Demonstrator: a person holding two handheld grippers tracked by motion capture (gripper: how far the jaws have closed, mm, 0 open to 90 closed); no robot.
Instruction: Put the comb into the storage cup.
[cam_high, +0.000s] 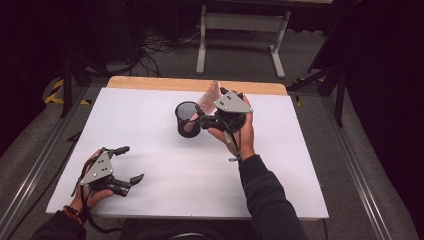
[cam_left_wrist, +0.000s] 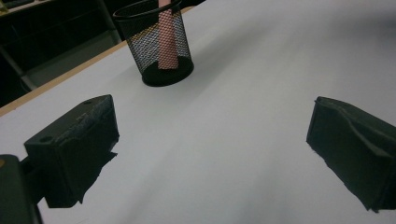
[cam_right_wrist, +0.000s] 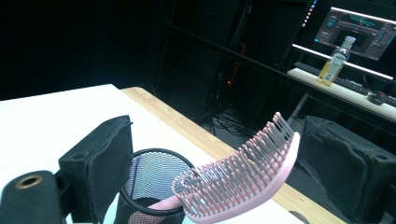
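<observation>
Left tool (cam_high: 129, 163) spread, empty; right tool (cam_right_wrist: 224, 168) spread around one pink brush (cam_right_wrist: 243, 179) in one mesh cup (cam_high: 187, 119).

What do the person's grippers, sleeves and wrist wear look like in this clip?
Both the left gripper and the right gripper are black with blocky jaws, each topped by a grey three-cornered plate with small holes. Black cables trail from them. The person wears dark long sleeves and a beaded bracelet on the left wrist.

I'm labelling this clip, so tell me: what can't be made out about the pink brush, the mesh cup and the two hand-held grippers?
- Pink plastic hairbrush: the high view's right hand-held gripper covers part of it; whether a jaw touches it is unclear.
- Handle tip: blurred behind the black wire-mesh cup wall in the left gripper view.
- Cup base: cut off by the right gripper view's bottom edge.
- Left hand-held gripper: nothing hidden; jaws apart, empty.
</observation>
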